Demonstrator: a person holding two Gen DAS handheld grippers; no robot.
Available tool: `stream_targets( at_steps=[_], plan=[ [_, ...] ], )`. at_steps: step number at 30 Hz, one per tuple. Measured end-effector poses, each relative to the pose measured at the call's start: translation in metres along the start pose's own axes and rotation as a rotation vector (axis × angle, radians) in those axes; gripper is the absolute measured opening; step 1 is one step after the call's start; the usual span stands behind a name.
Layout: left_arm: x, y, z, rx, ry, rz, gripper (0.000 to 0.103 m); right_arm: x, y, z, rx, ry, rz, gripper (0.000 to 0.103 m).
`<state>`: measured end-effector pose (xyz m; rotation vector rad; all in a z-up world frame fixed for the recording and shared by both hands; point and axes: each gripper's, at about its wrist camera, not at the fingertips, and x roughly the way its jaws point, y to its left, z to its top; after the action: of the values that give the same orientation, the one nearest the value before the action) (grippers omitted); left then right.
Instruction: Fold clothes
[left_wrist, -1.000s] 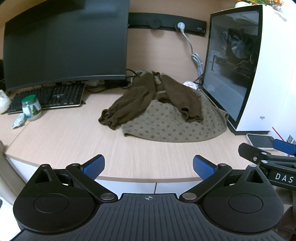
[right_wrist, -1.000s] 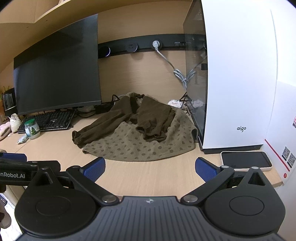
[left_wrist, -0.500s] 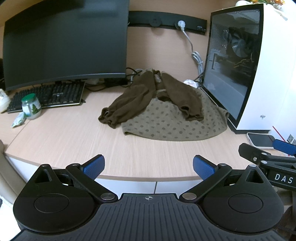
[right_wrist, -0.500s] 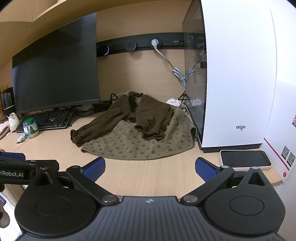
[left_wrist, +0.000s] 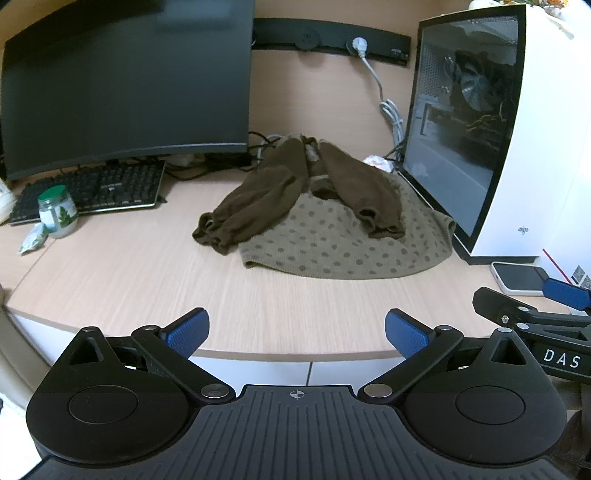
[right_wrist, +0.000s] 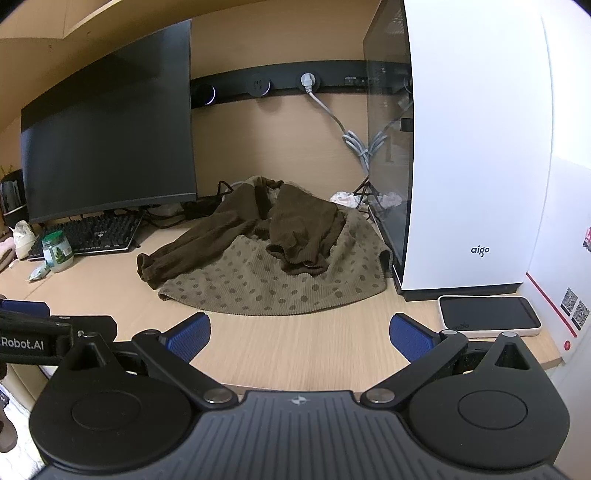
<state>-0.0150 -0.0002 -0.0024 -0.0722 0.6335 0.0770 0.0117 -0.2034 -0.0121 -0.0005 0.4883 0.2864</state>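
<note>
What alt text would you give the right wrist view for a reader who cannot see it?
The open right gripper hovers at the near edge of a wooden desk, aimed at a crumpled brown dotted garment it does not touch. A dark monitor stands left, a white PC case right, a phone beside it.

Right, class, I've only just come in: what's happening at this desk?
A person holds two grippers above the desk's near edge. The left gripper and right gripper are both open and empty. The brown garment lies rumpled and unfolded by the computer case, its sleeves sprawled across it. Neither gripper is touching it; folding has not begun.
</note>
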Motion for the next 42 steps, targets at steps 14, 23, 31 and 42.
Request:
stream_targets(
  at_steps=[14, 23, 31, 42],
  plan=[
    [0.001, 0.004, 0.000, 0.005, 0.004, -0.001, 0.103, 0.001, 0.004, 0.000, 0.000, 0.002, -0.002, 0.103],
    [0.005, 0.010, 0.000, -0.003, 0.013, -0.006, 0.103, 0.006, 0.009, 0.001, -0.005, 0.012, -0.011, 0.103],
    [0.011, 0.015, 0.001, -0.010, 0.025, -0.015, 0.103, 0.012, 0.013, 0.000, -0.010, 0.027, -0.023, 0.103],
    [0.026, 0.022, 0.003, -0.012, 0.051, -0.034, 0.103, 0.028, 0.017, 0.000, -0.002, 0.061, -0.034, 0.103]
  ],
)
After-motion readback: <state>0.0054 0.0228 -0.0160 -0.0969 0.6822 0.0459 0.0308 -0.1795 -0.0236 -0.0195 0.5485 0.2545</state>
